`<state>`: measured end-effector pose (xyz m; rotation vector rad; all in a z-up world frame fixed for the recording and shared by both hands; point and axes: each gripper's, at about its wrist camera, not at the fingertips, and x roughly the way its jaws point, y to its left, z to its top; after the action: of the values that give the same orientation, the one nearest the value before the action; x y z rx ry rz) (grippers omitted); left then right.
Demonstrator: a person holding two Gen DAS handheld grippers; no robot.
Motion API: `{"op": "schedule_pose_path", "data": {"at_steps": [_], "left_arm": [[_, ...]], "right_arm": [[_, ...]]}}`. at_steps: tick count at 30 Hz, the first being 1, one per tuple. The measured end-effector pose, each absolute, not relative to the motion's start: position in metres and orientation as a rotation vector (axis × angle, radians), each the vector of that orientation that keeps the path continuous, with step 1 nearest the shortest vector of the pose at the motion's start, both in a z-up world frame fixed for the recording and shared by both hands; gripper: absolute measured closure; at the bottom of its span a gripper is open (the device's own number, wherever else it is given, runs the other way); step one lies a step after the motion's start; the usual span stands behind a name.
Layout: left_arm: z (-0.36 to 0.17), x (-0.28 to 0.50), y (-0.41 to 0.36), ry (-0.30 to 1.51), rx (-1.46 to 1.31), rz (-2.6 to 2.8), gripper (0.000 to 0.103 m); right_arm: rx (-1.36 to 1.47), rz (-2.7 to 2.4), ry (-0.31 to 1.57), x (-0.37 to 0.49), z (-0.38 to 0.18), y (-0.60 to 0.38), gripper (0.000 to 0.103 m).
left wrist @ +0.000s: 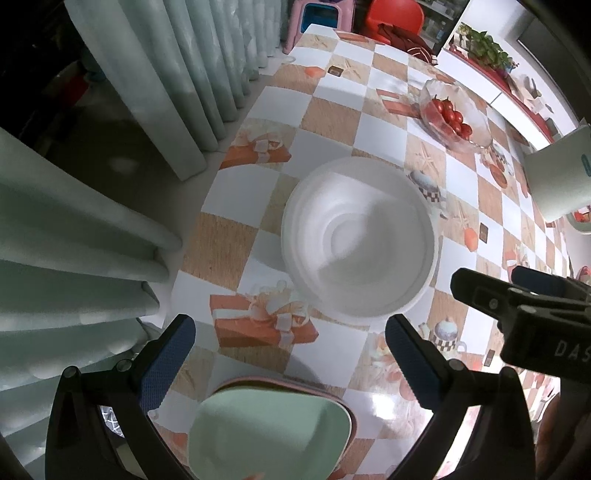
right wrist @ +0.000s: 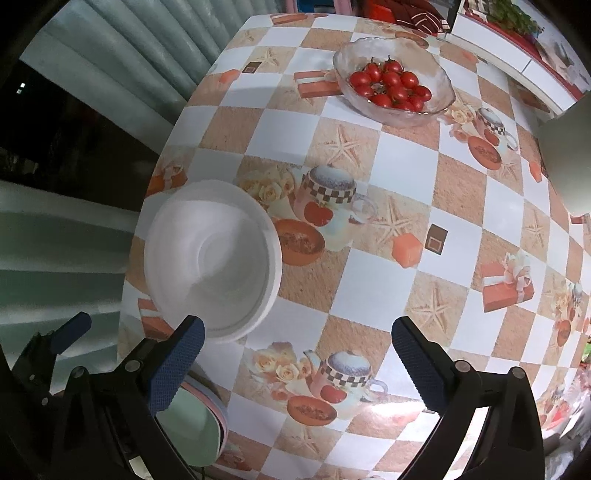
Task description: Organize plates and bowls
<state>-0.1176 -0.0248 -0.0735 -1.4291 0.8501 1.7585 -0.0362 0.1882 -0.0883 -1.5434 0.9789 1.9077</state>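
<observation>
A stack of white bowls point(left wrist: 356, 240) stands on the checkered tablecloth near the table's left edge; it also shows in the right wrist view point(right wrist: 212, 258). A pale green square plate point(left wrist: 269, 432) lies on top of a pink plate point(left wrist: 343, 402) at the near edge, also seen in the right wrist view point(right wrist: 188, 432). My left gripper point(left wrist: 291, 350) is open and empty, above the plates and just short of the bowls. My right gripper point(right wrist: 299, 354) is open and empty, to the right of the bowls; it shows in the left wrist view point(left wrist: 517, 291).
A glass bowl of cherry tomatoes point(right wrist: 393, 83) stands at the far side of the table point(right wrist: 369, 280). A white container point(right wrist: 565, 158) stands at the right. Curtains point(left wrist: 92, 221) hang left of the table edge. Stools and a red chair point(left wrist: 397, 16) are beyond.
</observation>
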Motion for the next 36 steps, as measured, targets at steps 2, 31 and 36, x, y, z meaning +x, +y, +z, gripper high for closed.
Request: {"op": "schedule_pose_path", "data": {"at_steps": [2,31,36], "left_arm": [[-0.073,-0.116,-0.028,0.847,-1.431,1.76,0.0],[-0.074,-0.085,-0.053,0.834,-1.455,1.718,0.0],[-0.074,-0.084,-0.054,0.836,-1.456,1.723,0.0]], "right_arm": [[-1.544,1.907,0.963,-0.034,-0.088,0.186,0.001],[-1.638,1.835,0.888,-0.001,-0.092,0.168,0.001],[-1.643,1.829,0.905,0.006,-0.091,0.168,0.001]]}}
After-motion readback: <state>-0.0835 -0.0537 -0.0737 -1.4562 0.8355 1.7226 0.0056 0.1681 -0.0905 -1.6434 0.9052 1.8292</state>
